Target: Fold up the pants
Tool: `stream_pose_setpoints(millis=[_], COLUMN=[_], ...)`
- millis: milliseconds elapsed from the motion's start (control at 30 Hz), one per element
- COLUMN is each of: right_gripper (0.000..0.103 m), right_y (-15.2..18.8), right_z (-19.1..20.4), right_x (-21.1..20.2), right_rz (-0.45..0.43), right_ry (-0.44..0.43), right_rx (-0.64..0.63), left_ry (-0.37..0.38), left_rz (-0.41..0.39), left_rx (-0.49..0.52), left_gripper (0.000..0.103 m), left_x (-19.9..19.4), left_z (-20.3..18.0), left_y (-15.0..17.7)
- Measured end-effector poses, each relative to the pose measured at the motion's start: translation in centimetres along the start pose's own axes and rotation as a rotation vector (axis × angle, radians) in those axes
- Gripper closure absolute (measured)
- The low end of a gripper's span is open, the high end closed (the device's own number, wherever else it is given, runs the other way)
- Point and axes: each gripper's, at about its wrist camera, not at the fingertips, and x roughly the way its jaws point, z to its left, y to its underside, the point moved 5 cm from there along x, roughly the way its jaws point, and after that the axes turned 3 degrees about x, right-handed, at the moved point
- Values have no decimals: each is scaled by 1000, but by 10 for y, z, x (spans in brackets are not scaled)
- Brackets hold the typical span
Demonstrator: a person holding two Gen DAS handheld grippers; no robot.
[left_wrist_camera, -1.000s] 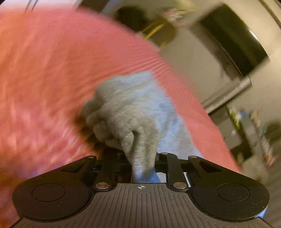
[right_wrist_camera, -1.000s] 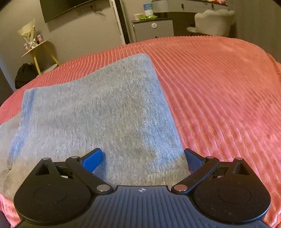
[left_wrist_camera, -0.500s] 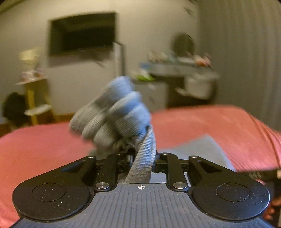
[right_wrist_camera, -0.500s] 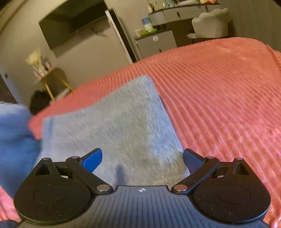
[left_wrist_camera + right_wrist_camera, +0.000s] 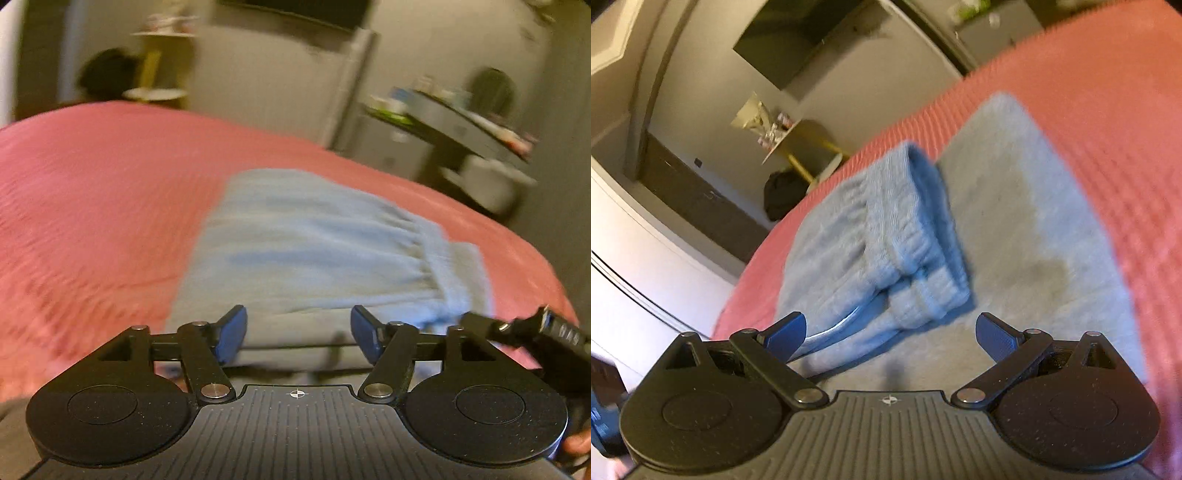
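Note:
The grey-blue pants (image 5: 303,251) lie folded on the red ribbed bedspread (image 5: 103,192). Their gathered waistband end (image 5: 897,236) rests doubled over the lower layer (image 5: 1034,229), and a drawstring (image 5: 842,325) shows at its near edge. My left gripper (image 5: 297,328) hovers at the near edge of the pants. Its jaws are opening, with no cloth pinched between the blue pads. My right gripper (image 5: 890,332) stands wide open just above the cloth, holding nothing. Part of the right gripper (image 5: 546,332) shows at the right edge of the left wrist view.
The bedspread (image 5: 1108,110) stretches on all sides of the pants. Beyond the bed stand a yellow side table (image 5: 801,144), a black bag (image 5: 783,195), a wall screen (image 5: 812,40), a grey cabinet (image 5: 461,125) and a white chair (image 5: 491,181).
My left gripper swung over with the bunched waistband end shut in it, then let go; the cloth now lies on the folded pants. The right gripper rolled and stayed open.

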Motion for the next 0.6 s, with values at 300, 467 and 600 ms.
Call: stream_pose_setpoints(millis=[300, 467, 600], right_gripper=[5, 51, 35], right_y=[-19, -21, -19], right_z=[-15, 1, 19], right_x=[47, 68, 83], right_rz=[26, 19, 35], right_ry=[-84, -57, -19], right_rx=[440, 413, 398], left_ry=[7, 60, -15], left_rz=[43, 73, 157], left_rx=[83, 72, 23], left_gripper=[29, 29, 32], left_x=[13, 18, 44], left_z=[-7, -8, -5], left_y=[15, 20, 24])
